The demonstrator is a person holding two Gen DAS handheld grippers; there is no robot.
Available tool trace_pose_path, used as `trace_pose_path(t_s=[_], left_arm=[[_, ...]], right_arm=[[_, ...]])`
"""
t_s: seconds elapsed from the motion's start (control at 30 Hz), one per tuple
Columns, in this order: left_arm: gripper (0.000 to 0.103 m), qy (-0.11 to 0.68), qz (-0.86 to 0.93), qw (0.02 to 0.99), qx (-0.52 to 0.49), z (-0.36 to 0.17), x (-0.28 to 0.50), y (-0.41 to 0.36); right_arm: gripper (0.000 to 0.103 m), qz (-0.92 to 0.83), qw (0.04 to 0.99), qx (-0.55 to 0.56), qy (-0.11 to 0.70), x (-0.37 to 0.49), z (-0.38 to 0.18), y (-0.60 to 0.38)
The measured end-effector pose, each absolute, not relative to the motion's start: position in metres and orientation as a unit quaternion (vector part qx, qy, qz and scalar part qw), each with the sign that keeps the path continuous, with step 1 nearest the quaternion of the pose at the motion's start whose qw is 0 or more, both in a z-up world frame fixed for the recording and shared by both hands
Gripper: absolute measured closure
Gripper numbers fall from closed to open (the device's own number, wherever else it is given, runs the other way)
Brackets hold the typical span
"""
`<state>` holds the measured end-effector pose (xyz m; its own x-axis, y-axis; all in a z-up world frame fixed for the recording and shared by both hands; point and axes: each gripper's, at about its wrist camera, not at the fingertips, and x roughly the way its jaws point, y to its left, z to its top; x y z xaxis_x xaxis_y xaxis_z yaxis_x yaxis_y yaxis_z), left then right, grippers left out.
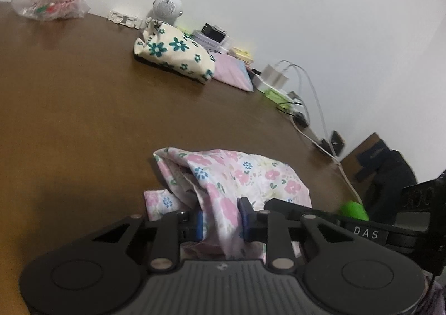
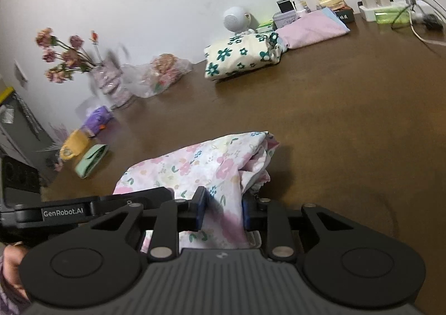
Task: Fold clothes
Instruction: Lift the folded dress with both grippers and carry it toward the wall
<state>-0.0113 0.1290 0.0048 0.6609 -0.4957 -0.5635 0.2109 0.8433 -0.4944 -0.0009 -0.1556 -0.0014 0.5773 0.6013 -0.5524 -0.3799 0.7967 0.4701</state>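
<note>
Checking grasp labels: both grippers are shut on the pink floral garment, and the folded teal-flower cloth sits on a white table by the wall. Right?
One thing is wrong: the table is brown, not white, as the right wrist view shows. The rest holds: the left gripper and right gripper are each shut on the pink floral garment, and the folded teal-flower cloth sits by the wall.

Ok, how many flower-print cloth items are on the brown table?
2: the pink-flowered white cloth pinched by both grippers, near the front; the cream cloth with teal flowers, folded, at the back near the wall. More may be hidden.
</note>
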Motion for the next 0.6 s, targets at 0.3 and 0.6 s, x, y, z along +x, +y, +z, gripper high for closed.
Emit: trace_pose_path(t_s=[0.3, 0.6], left_arm=[[0.069, 0.359, -0.17, 0.901, -0.176, 0.006, 0.066, 0.138], [0.075, 0.362, -0.17, 0.89, -0.217, -0.002, 0.1, 0.158]], right_arm=[[0.077, 0.241, 0.887, 0.137, 0.368, 0.074, -0.002, -0.127], [0.079, 0.257, 0.872, 0.18, 0.375, 0.121, -0.015, -0.12]])
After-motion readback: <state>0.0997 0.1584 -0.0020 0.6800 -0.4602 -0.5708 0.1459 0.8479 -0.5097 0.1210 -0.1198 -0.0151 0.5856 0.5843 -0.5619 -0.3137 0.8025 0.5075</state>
